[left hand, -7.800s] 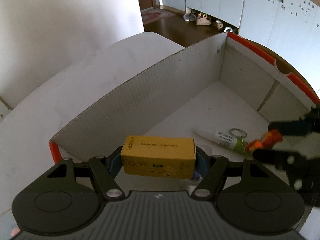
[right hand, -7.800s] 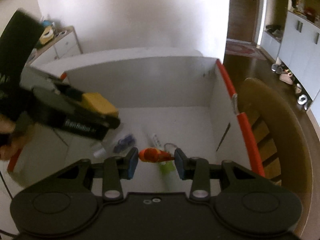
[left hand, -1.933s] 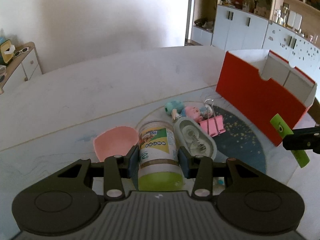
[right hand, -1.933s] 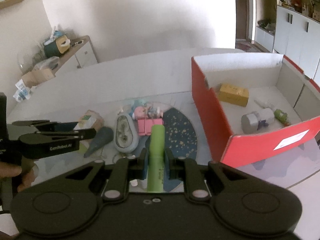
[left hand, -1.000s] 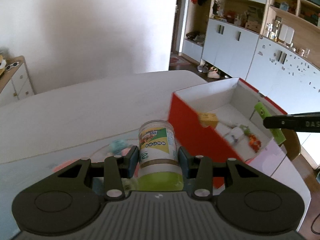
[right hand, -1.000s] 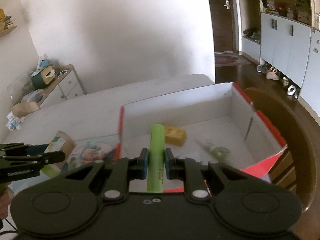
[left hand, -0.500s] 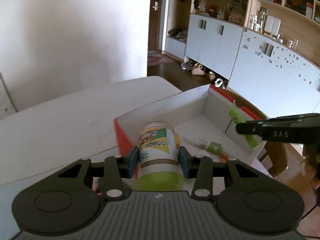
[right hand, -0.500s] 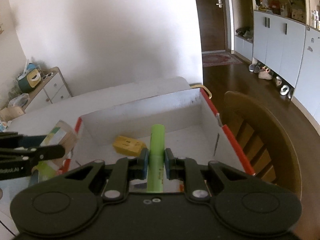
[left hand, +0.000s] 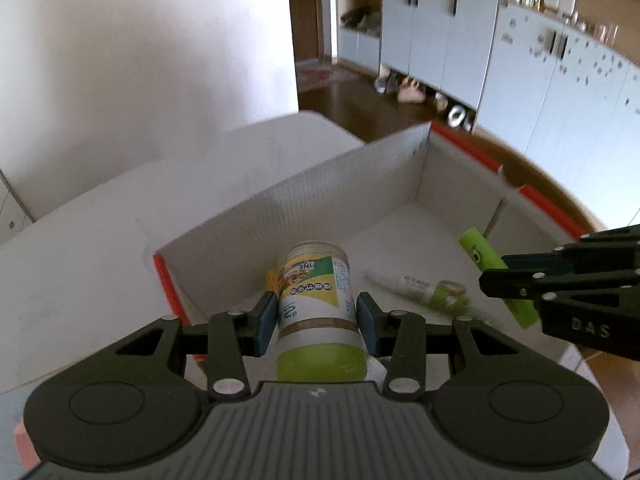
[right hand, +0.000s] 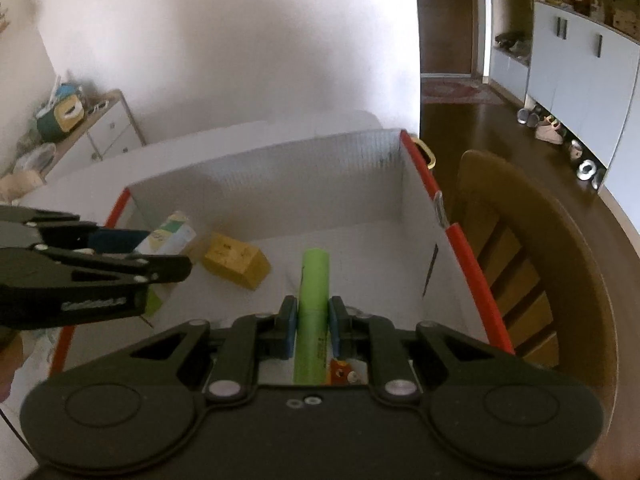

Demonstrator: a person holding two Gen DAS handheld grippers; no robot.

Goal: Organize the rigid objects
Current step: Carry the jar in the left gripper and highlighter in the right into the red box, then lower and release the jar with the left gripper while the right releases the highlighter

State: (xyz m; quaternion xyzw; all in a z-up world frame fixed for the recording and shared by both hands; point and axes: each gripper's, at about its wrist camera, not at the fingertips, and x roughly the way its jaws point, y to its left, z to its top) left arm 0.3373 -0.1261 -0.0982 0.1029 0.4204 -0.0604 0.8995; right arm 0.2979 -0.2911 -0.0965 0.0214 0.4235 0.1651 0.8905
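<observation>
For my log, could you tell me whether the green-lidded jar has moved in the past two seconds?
Yes. The green-lidded jar, gripped by the left gripper, went from the table mat to above the red-edged cardboard box.

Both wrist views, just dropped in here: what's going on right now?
A person is loading loose items into the red box. The left gripper has its jaws shut on a green-lidded jar, held over the box's near left corner. The right gripper grips a green tube over the right side. A yellow carton and a small white tube already lie on the box floor. Neither held item is released yet.
</observation>
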